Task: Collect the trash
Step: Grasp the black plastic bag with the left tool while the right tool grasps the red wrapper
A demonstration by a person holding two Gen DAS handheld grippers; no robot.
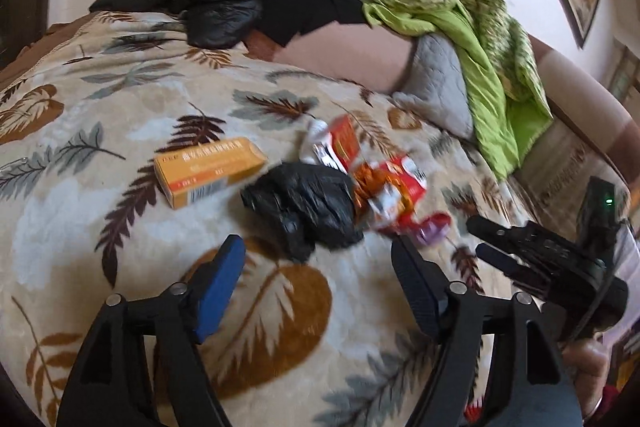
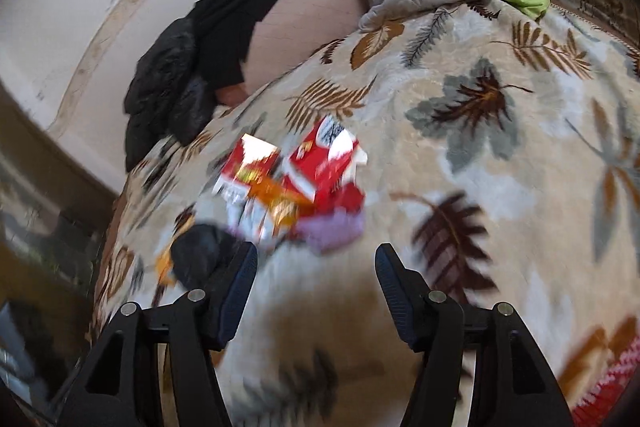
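Several trash items lie on the leaf-patterned fleece blanket [image 1: 120,107]: from left, an orange rectangular cardboard box [image 1: 210,171], long axis running left-right; a crumpled black plastic bag [image 1: 304,207]; red-and-white crumpled snack wrappers [image 1: 380,183]. Left gripper [image 1: 320,259] spread wide, empty, bag directly ahead and nearest. Right gripper [image 2: 316,263] likewise wide, empty, facing wrappers. Box clear only in left view; right view blurred
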